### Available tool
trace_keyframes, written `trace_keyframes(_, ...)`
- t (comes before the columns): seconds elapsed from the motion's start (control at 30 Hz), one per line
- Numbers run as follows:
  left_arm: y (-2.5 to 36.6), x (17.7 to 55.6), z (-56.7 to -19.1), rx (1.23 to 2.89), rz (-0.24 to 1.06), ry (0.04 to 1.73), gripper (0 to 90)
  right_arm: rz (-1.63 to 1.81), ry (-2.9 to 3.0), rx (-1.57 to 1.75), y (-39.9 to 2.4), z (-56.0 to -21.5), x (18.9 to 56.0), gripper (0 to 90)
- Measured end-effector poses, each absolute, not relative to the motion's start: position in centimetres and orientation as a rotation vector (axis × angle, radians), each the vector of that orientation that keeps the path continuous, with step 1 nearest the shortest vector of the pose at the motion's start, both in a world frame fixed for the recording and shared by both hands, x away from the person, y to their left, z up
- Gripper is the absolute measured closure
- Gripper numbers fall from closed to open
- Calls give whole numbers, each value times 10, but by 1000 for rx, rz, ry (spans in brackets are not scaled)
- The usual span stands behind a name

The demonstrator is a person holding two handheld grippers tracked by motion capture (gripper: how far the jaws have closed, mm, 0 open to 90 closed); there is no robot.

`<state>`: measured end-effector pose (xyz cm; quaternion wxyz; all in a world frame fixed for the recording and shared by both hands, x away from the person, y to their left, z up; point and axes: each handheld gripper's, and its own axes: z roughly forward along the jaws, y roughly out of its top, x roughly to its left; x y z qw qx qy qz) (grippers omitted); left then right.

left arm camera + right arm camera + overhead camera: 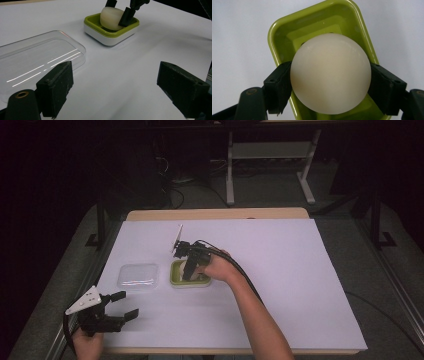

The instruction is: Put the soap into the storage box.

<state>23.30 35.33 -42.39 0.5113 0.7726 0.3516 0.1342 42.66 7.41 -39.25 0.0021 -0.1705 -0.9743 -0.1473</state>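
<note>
While the right gripper (190,270) is pointed steeply down into the green soap dish (176,279), near the middle of the table (280,270), its jaws are seen clamped on either side of a rounded cream soap bar (330,73). The bar is held directly over the dish cavity, with its lower end inside the rim; whether it rests on the floor cannot be told. The clear lid (138,276) lies flat just beside the dish, toward the left edge. The left gripper (124,305), jaws apart and empty, is held near the front left corner and is judged the nearer to the lid.
</note>
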Motion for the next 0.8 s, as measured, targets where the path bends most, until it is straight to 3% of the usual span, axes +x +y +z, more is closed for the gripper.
trace_keyframes(0.8,353,233,-424,1859,323,847,128,-457,-3060,-531,74,-392,426,246)
